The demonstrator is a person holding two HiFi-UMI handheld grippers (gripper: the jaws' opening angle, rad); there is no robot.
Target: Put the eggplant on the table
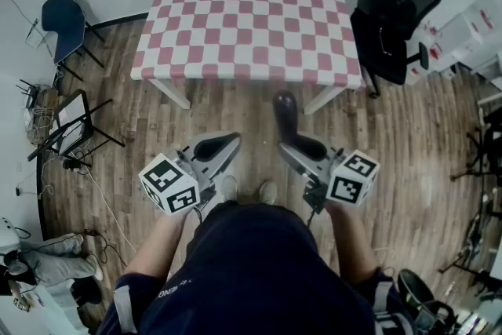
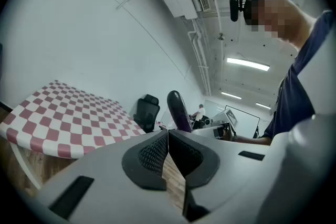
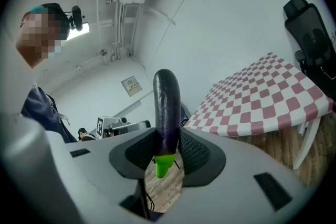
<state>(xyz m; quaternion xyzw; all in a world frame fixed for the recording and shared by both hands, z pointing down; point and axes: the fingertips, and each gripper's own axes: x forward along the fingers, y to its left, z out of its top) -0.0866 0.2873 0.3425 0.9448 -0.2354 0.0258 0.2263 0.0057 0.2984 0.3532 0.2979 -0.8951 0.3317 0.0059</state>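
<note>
A dark purple eggplant [image 3: 166, 113] with a green stem stands upright between the jaws of my right gripper [image 3: 167, 153], which is shut on its lower end. In the head view the eggplant [image 1: 285, 115] sticks out ahead of the right gripper [image 1: 292, 143], just short of the table's front edge. The table [image 1: 246, 12] has a red and white checked cloth and nothing lies on it. My left gripper [image 1: 226, 145] is held beside the right one, jaws shut with nothing in them. From the left gripper [image 2: 168, 140] view the eggplant [image 2: 178, 111] shows beyond the jaw tips.
A black office chair [image 1: 392, 12] stands at the table's right side. A blue chair [image 1: 64, 21] and a folding stand [image 1: 72, 125] are on the left. White boxes [image 1: 463, 31] sit at the far right. The floor is wood planks [image 1: 423, 145].
</note>
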